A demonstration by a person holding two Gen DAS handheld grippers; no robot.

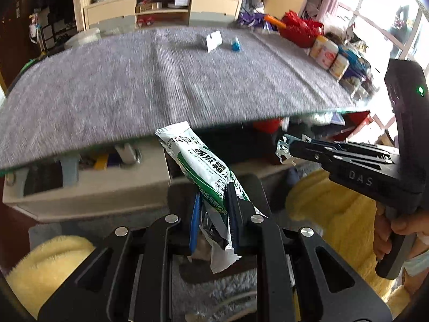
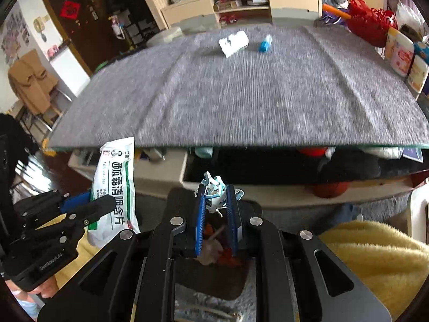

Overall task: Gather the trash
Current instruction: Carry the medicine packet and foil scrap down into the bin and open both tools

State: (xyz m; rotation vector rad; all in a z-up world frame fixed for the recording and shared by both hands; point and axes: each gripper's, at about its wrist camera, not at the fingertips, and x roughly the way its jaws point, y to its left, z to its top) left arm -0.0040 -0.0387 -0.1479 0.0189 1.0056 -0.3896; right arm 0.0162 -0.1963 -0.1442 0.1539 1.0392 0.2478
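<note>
My left gripper [image 1: 214, 196] is shut on a white and green lozenge packet [image 1: 198, 161], held off the near edge of the grey-cloth table [image 1: 161, 80]; both show in the right wrist view, gripper [image 2: 91, 204] and packet [image 2: 115, 182]. My right gripper [image 2: 216, 196] is shut on a small crumpled white and blue scrap [image 2: 213, 187], also below the table edge; it shows in the left wrist view [image 1: 285, 147]. A white box [image 2: 233, 43] and a small blue bottle [image 2: 265, 43] lie at the table's far side. A dark bin [image 2: 214, 255] with trash lies under the right gripper.
Jars and cans [image 2: 402, 56] and a red bag [image 2: 372, 24] stand along the table's right edge. A low shelf [image 1: 80, 177] sits under the table. Yellow fleece [image 2: 375, 263] lies at both sides. A cabinet [image 2: 241, 8] stands behind.
</note>
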